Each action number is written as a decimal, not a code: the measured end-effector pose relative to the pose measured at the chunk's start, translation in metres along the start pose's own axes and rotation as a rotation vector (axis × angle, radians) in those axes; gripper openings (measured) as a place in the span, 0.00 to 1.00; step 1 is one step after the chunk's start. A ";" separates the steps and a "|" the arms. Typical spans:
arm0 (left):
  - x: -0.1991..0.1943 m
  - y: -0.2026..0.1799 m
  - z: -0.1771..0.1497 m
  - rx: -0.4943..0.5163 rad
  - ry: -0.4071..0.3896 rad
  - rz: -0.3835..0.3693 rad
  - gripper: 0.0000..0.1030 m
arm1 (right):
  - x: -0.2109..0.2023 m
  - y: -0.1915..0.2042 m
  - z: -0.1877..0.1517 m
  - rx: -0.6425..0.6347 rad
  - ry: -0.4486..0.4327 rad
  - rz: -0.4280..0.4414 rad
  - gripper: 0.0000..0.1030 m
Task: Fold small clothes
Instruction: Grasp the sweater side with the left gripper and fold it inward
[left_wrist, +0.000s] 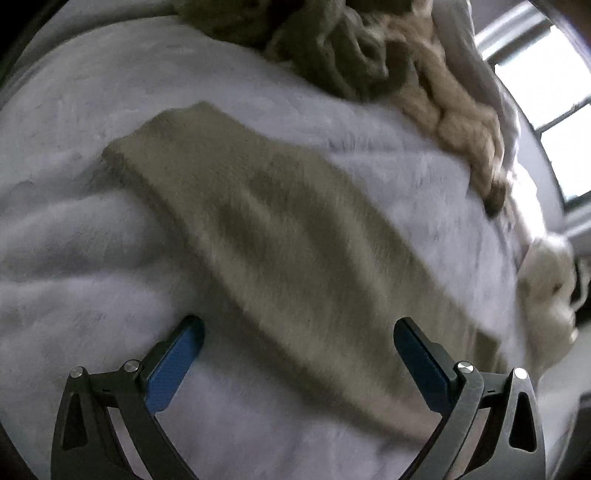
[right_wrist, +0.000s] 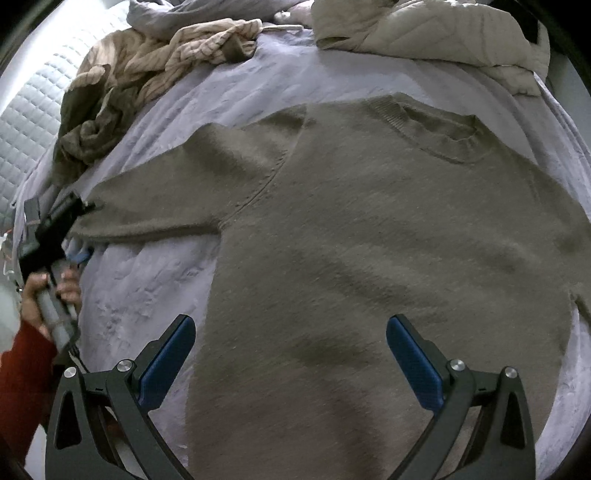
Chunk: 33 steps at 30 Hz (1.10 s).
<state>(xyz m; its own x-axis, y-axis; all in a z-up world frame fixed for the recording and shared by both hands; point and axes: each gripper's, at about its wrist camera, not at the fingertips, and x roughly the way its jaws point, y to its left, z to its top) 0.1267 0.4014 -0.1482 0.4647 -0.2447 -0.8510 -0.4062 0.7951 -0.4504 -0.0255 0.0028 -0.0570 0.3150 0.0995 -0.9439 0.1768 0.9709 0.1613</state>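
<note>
An olive-grey knit sweater (right_wrist: 369, 240) lies flat on a lavender bedspread (right_wrist: 147, 280), neckline (right_wrist: 436, 136) at the far side. One sleeve (right_wrist: 166, 199) stretches out to the left. In the left wrist view that sleeve (left_wrist: 280, 229) runs diagonally across the bed, and my left gripper (left_wrist: 298, 326) hangs open over its near part with nothing held. From the right wrist view, my left gripper (right_wrist: 55, 221) sits by the cuff, held by a hand (right_wrist: 40, 299) in a red sleeve. My right gripper (right_wrist: 291, 324) is open above the sweater's lower body.
A heap of clothes lies at the bed's far side: a striped beige garment (right_wrist: 177, 48), a crumpled olive one (right_wrist: 92, 136) and a quilted cream jacket (right_wrist: 443, 33). A white quilted surface (right_wrist: 29, 122) borders the bed on the left. A window (left_wrist: 546, 74) and a white fluffy item (left_wrist: 550, 291) are on the right.
</note>
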 end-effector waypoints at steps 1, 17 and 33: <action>0.000 -0.002 0.002 -0.010 -0.010 -0.013 0.87 | 0.000 0.001 -0.001 0.001 0.002 0.001 1.00; -0.062 -0.136 -0.033 0.339 -0.079 -0.372 0.07 | -0.019 -0.058 -0.005 0.108 -0.056 0.049 1.00; 0.008 -0.355 -0.302 0.879 0.230 -0.345 0.10 | -0.037 -0.249 -0.033 0.396 -0.078 -0.064 1.00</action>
<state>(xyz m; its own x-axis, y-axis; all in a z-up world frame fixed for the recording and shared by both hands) 0.0367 -0.0501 -0.0765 0.2451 -0.5703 -0.7840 0.4996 0.7673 -0.4019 -0.1119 -0.2356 -0.0719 0.3586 0.0100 -0.9334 0.5386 0.8145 0.2156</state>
